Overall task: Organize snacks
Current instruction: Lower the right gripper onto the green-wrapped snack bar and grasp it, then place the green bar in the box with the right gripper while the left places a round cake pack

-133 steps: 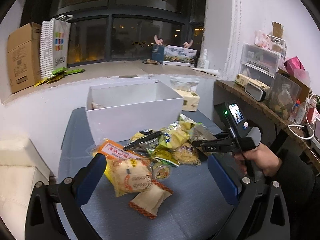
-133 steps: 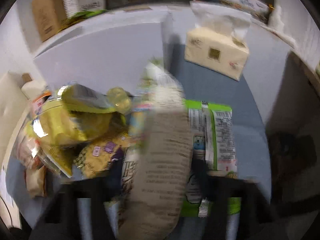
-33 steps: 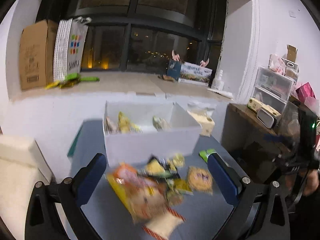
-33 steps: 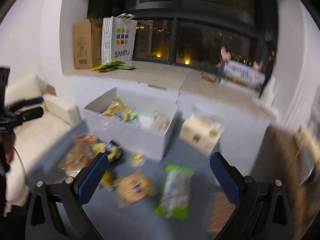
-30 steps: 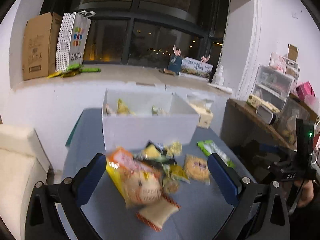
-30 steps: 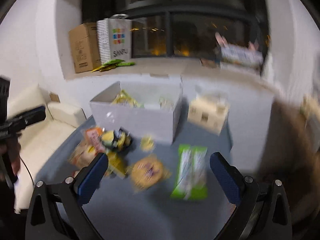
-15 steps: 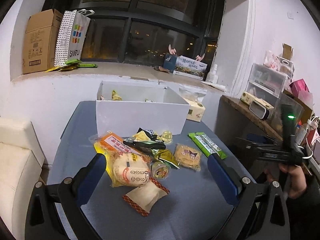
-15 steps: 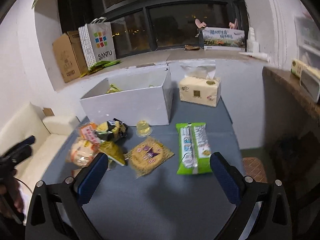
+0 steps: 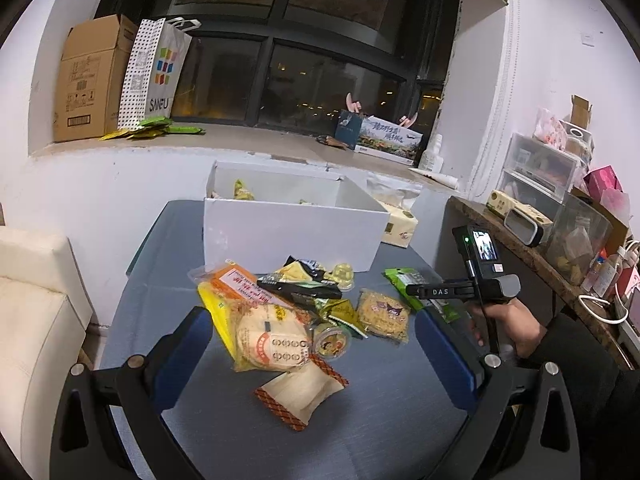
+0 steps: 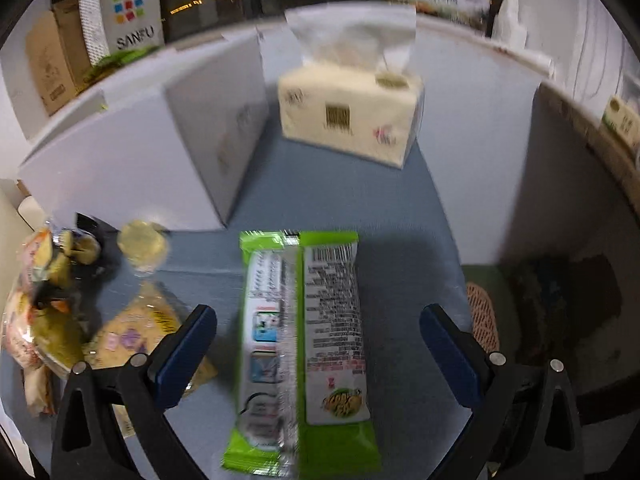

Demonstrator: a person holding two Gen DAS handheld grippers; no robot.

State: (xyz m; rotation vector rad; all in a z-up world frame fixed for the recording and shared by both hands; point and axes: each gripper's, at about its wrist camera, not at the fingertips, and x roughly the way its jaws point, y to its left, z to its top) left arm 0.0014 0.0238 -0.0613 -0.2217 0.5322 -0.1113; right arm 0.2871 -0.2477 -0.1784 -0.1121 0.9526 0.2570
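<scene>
1. Your right tongs (image 10: 318,336) stand wide apart, empty, either side of the green snack pack (image 10: 304,344) lying flat on the blue desk (image 10: 360,216).
2. Your left tongs (image 9: 312,344) are spread wide too, holding nothing, above the pile of snacks (image 9: 288,312) in front of the white box (image 9: 292,232).
3. The box, already holding a few packets, sits at the back of the desk, a tissue pack (image 10: 348,120) just beside it.
4. A round jelly cup (image 10: 142,244) lies near the box corner.
</scene>
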